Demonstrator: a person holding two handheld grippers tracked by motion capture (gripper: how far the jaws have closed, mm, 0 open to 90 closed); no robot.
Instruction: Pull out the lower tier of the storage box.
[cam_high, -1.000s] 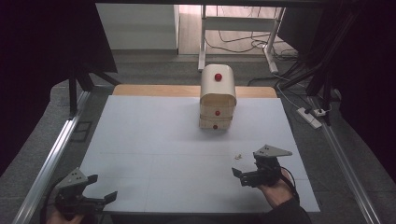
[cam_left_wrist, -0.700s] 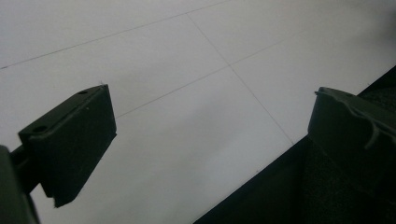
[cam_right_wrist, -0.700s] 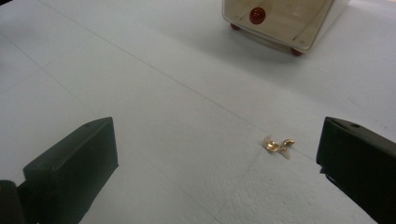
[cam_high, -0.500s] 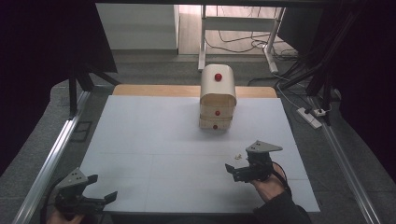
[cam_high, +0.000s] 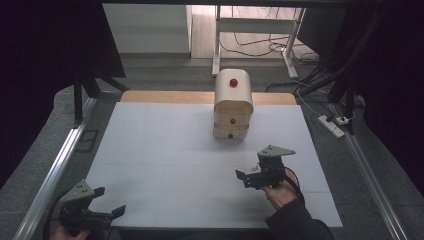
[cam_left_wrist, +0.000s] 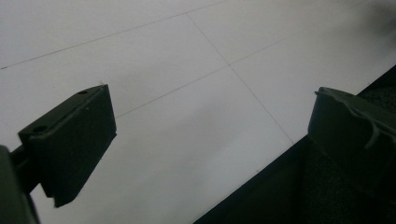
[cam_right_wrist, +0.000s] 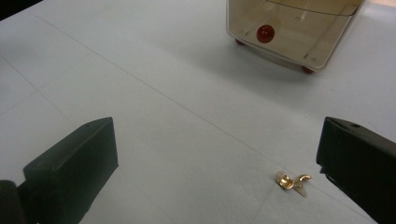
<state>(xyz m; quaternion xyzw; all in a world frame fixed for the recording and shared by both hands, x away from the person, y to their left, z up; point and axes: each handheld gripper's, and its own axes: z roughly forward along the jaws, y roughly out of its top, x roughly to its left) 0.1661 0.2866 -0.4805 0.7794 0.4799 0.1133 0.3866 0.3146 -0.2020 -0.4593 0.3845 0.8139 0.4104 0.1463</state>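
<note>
The white table surface (cam_high: 165, 150) fills the scene, with grey floor and cables beyond its far edge. At the near left corner, the left gripper (cam_high: 107, 202) rests unchanged, jaws wide and empty. The right gripper (cam_high: 245, 177) has advanced left and farther in over the last second, jaws wide, toward a small gold earring (cam_right_wrist: 292, 181) lying just inside its right jaw. The wooden drawer chest (cam_high: 233, 105) stands beyond. A pickup appears imminent.
</note>
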